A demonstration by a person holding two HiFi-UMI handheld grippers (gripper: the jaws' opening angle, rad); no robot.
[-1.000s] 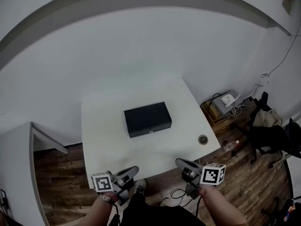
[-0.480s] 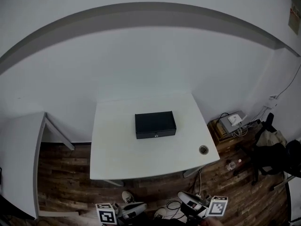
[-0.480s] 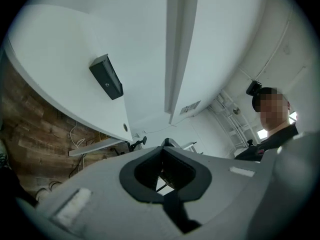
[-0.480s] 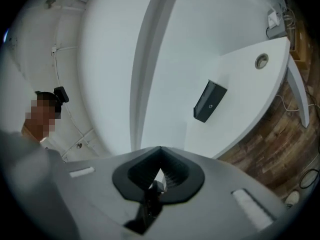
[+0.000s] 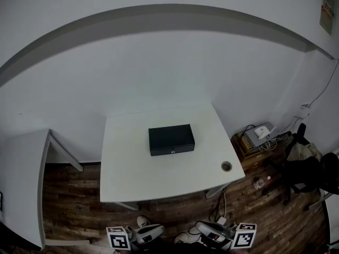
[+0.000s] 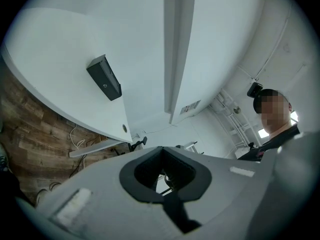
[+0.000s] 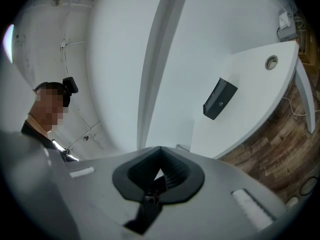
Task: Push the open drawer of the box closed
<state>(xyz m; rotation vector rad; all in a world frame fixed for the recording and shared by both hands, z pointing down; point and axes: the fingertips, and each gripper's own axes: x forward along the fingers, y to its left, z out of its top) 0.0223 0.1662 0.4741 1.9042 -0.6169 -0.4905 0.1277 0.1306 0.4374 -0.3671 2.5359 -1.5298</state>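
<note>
Head view shows the black box [image 5: 171, 139] at the middle of the table [image 5: 127, 173], its drawer front [image 5: 172, 151] facing 6 o'clock. The left gripper [image 5: 160, 228] and right gripper [image 5: 199, 226] hang well apart from it, jaws closed on nothing. A good push likely meets that front squarely at centre, toward 12 o'clock, so the box neither twists nor skids.

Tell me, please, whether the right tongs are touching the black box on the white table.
Apart. The head view shows the black box mid-table, while the right tongs sit at the picture's bottom edge over the wooden floor, short of the table.
</note>
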